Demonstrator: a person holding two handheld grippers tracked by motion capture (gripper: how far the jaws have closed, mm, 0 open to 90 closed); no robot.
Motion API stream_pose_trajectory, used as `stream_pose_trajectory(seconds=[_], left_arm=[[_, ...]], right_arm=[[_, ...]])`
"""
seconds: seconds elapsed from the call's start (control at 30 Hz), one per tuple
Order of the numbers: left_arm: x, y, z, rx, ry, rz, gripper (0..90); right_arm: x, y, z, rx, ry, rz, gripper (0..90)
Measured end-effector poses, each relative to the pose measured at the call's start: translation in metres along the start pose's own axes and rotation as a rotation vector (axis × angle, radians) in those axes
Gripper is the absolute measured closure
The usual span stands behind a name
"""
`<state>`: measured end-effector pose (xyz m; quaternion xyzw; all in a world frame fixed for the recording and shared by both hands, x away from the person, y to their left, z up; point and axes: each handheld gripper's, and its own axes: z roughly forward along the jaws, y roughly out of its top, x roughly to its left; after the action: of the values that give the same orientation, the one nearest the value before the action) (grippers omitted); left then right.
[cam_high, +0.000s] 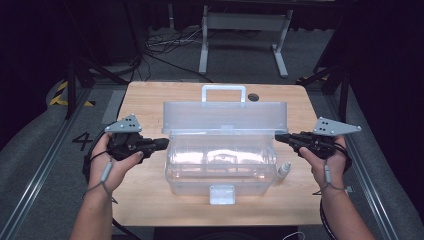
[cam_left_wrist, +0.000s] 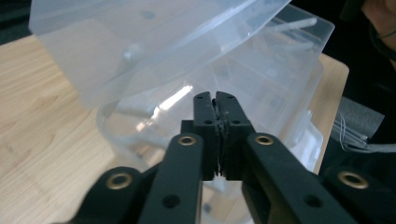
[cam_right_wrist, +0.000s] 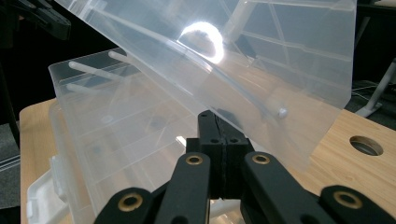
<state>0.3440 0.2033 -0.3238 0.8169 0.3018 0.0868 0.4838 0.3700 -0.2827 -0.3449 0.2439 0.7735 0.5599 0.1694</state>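
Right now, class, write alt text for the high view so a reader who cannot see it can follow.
A clear plastic box sits on a wooden table, its lid raised at the back. A person's hands hold the left gripper and right gripper, jaws shut, at the box's two ends. A small bottle stands to its right.
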Motion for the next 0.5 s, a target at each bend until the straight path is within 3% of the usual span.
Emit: stream_pose_trajectory(seconds=[0.17,0.5], left_arm=[[-0.001,0.006,0.011,-0.044,0.024,0.002,89.6],[0.000,0.016,0.019,-0.075,0.085,0.013,89.5]], right_arm=[[-0.001,0.001,0.001,-0.004,-0.004,0.001,90.0],[-0.003,0.005,0.003,-0.017,-0.013,0.007,90.0]])
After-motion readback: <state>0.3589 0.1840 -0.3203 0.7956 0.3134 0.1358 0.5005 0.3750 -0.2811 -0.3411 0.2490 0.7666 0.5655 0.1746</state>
